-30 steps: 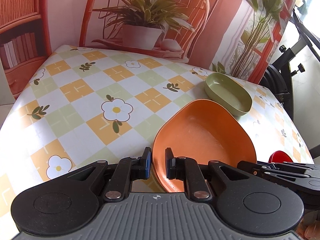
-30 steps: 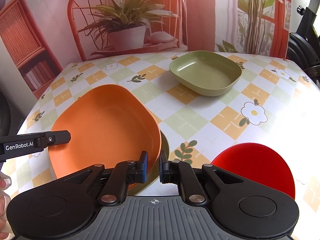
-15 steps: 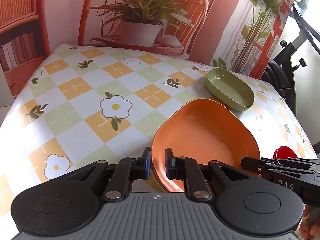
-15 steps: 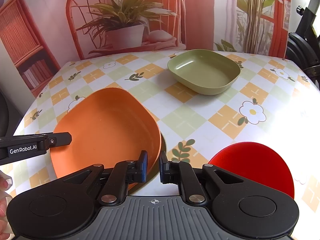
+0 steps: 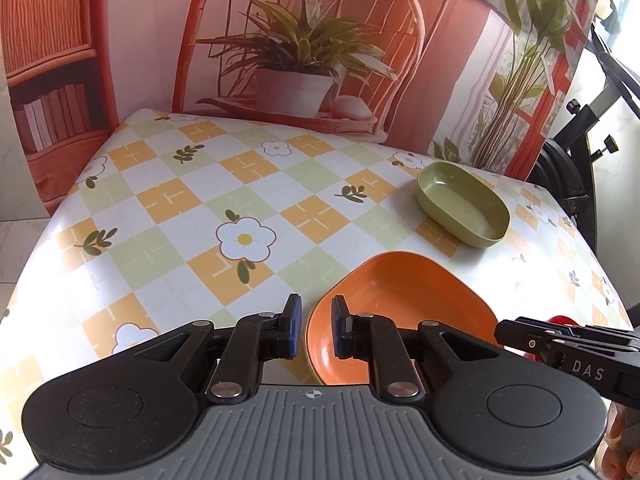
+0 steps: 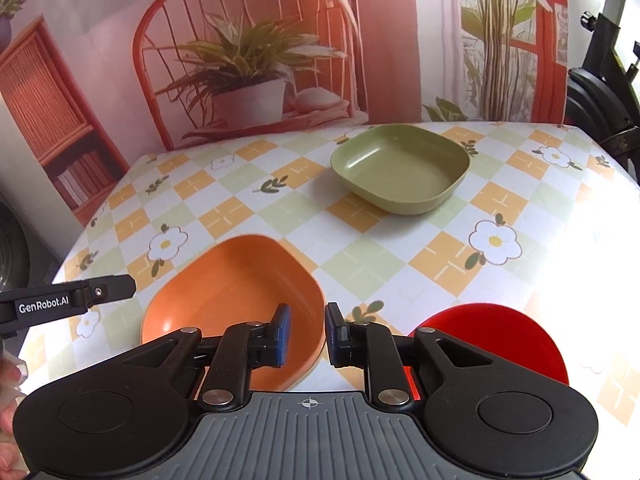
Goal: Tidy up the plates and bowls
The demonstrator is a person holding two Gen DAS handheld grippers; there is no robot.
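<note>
An orange bowl [image 5: 400, 304] [image 6: 240, 292] rests on the tablecloth, close in front of both grippers. My left gripper [image 5: 316, 328] hovers above the bowl's left rim, slightly open and holding nothing. In the right wrist view its tip [image 6: 130, 287] is clear of the bowl. My right gripper [image 6: 307, 334] hangs open over the bowl's right rim, also holding nothing. A green bowl [image 5: 464, 208] [image 6: 400, 168] stands farther back on the right. A red plate [image 6: 500, 340] lies flat to the right of the orange bowl, partly hidden by my right gripper.
The table [image 5: 168, 200] has a checked flower-print cloth, bare on the left and in the middle. A printed backdrop [image 6: 248, 60] of a chair and plant closes off the far edge. Black exercise equipment [image 5: 576, 152] stands beyond the right edge. Fingers of a hand [image 6: 8, 376] show at lower left.
Both grippers let go of the orange bowl's rim and drew back and up. The right jaws have widened, and the bowl now looks smaller and farther off.
</note>
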